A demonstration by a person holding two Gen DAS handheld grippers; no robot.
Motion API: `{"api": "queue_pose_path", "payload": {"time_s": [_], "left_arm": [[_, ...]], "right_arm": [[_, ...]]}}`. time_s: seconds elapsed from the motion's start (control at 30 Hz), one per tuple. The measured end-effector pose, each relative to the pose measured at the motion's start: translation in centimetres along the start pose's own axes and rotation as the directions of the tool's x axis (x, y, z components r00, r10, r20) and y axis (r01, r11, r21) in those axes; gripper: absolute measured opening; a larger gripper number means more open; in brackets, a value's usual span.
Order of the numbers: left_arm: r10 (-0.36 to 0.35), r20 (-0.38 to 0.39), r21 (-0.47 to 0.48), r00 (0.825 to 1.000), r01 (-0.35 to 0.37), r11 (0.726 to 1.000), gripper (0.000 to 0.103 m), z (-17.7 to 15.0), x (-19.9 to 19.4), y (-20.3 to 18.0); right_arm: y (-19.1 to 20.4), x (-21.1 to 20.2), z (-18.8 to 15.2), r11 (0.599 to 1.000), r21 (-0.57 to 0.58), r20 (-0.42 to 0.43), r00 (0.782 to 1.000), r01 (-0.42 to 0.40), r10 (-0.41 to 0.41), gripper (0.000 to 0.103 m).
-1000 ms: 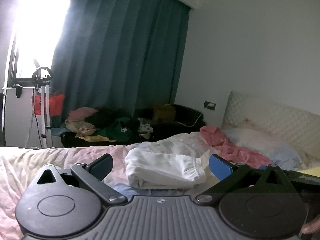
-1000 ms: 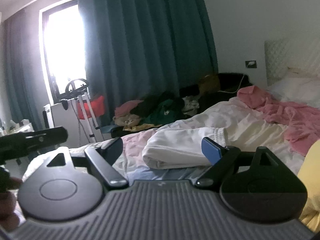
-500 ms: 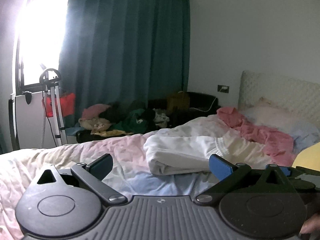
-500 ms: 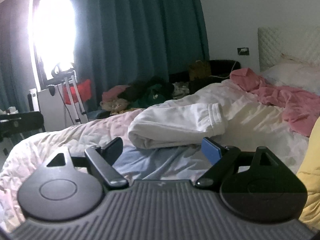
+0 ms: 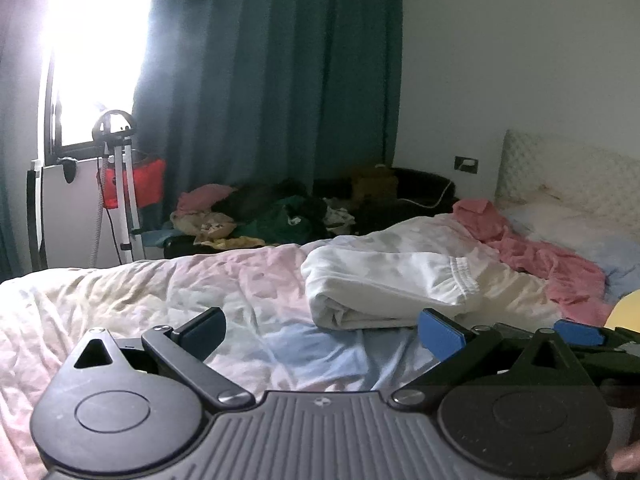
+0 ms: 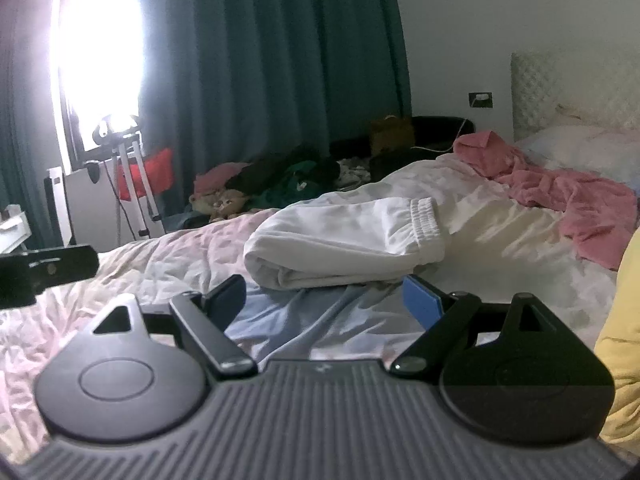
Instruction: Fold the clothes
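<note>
No brand name, label or legible writing shows anywhere in either view. The left gripper [image 5: 322,330] is held low and level over the bed [image 5: 120,300], its two fingers spread wide apart and holding nothing; one finger wears a blue pad [image 5: 440,338], the other looks dark. The right gripper [image 6: 324,300] is held the same way, level, fingers released and empty, and part of it shows at the right edge of the left wrist view. A fingertip of the person is just visible at the bottom right corner of that view.

The folded white garment [image 6: 344,240] lies on the bed just beyond both pairs of fingers, touching neither. It is a soft, thick, rounded bundle with a gathered elastic cuff [image 6: 426,220] at its right end. The bedsheet beneath is crumpled, in pale pink, blue and cream patches. A rumpled pink garment [image 5: 540,256] lies farther right, near a pillow [image 6: 580,152] and a quilted headboard [image 5: 568,176]. A yellow cloth [image 6: 624,340] sits at the right edge. Behind the bed, a heap of clothes [image 5: 272,216] rests below a heavy teal curtain [image 5: 272,80] beside a bright window [image 5: 96,48].
</note>
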State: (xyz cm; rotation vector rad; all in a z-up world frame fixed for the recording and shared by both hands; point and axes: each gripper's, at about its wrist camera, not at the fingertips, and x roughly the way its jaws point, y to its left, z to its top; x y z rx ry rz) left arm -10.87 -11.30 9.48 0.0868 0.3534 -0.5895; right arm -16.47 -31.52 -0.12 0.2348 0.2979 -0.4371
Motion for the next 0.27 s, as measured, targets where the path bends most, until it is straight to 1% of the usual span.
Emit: {"api": "queue_pose_path", "payload": {"time_s": [0.1,0.27], "left_arm": [[0.005,0.004,-0.002,1.000,-0.005,1.000,0.103,-0.03,-0.12,0.11],[0.014,0.012,-0.011,1.000,-0.014,1.000,0.103,-0.05,-0.42,0.28]], "right_arm": [[-0.05,0.03,0.08,1.000,0.000,-0.002,1.000,0.010,-0.010,0.087],[-0.08,-0.16,0.06,1.000,0.003,0.000,1.000,-0.001,0.001,0.087]]}}
